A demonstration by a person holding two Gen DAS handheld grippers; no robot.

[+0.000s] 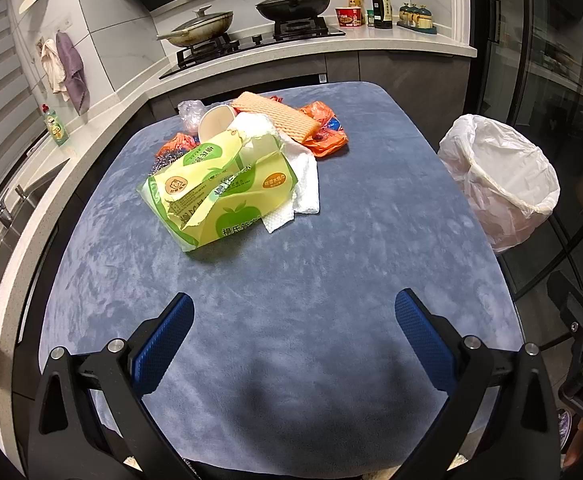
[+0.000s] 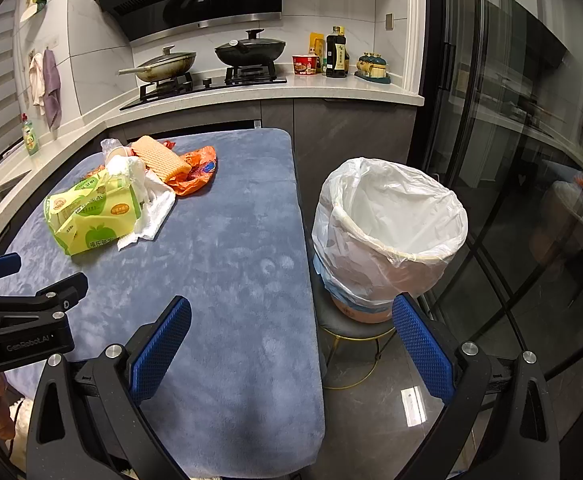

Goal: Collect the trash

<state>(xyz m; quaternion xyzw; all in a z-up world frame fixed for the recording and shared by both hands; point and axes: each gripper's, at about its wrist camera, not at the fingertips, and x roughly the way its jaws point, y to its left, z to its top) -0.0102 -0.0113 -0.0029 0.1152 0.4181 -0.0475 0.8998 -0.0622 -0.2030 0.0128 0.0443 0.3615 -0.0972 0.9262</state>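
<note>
A heap of trash lies at the far side of the blue-covered table (image 1: 331, 240): a yellow-green tissue pack (image 1: 215, 192), white paper towel (image 1: 299, 176), a paper cup (image 1: 217, 122), an orange sponge cloth (image 1: 279, 114), an orange plastic bag (image 1: 327, 132) and a clear bag (image 1: 189, 112). The same heap shows in the right wrist view, with the tissue pack (image 2: 91, 216) nearest. A bin lined with a white bag (image 1: 503, 184) (image 2: 391, 232) stands to the right of the table. My left gripper (image 1: 293, 344) is open and empty above the near table. My right gripper (image 2: 291, 344) is open and empty over the table's right edge.
The bin sits on a small stool (image 2: 343, 328) on the dark floor. A kitchen counter (image 1: 371, 46) with a stove, two pans (image 1: 291, 4) and bottles runs behind the table. A sink (image 1: 7, 216) is at the left. Glass doors (image 2: 531, 160) stand to the right.
</note>
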